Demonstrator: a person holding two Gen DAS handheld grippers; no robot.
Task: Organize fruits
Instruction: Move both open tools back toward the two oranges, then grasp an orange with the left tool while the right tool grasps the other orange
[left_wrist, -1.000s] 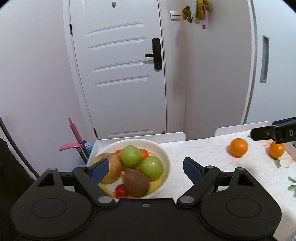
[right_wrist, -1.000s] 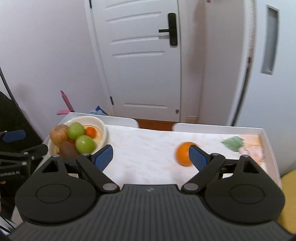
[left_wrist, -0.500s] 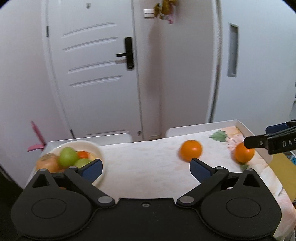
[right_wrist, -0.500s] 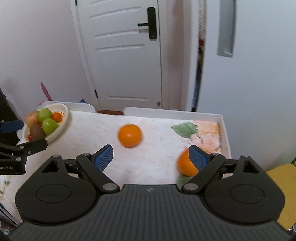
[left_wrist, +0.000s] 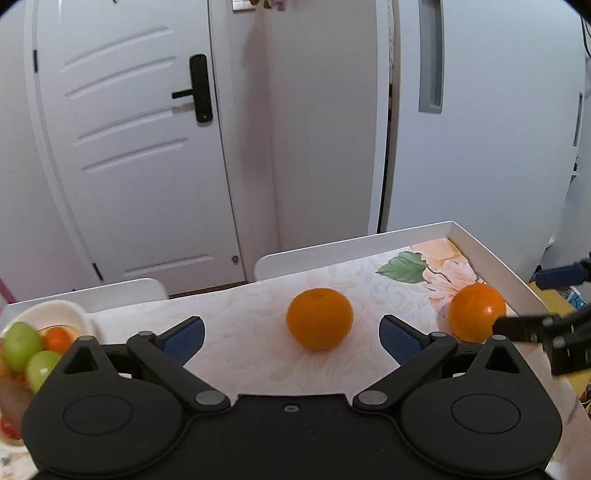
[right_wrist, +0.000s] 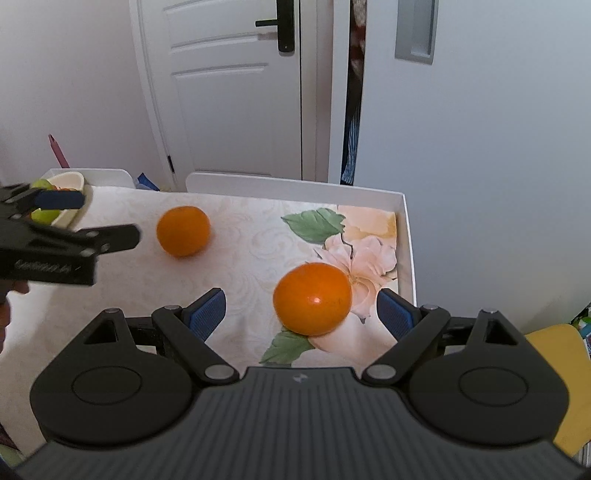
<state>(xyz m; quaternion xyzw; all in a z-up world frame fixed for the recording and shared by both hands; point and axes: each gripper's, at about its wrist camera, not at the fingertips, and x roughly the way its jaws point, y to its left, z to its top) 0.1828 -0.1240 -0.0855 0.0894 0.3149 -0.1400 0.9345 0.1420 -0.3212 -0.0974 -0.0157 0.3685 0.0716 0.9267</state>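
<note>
Left claw (left_wrist: 291, 334), jaws spread wide and empty, faces the nearer orange (left_wrist: 319, 318) lying on the counter (left_wrist: 236, 332) at its 12 o'clock, untouched. Right claw (right_wrist: 301, 312), likewise released, brackets the glossier orange (right_wrist: 312, 297) without contact; this fruit rests on the floral print near the counter's raised white rim (right_wrist: 406, 236). The fruit bowl (left_wrist: 55, 314), holding green and red fruit, stands at the left claw's 9 o'clock, well apart from both oranges.
</note>
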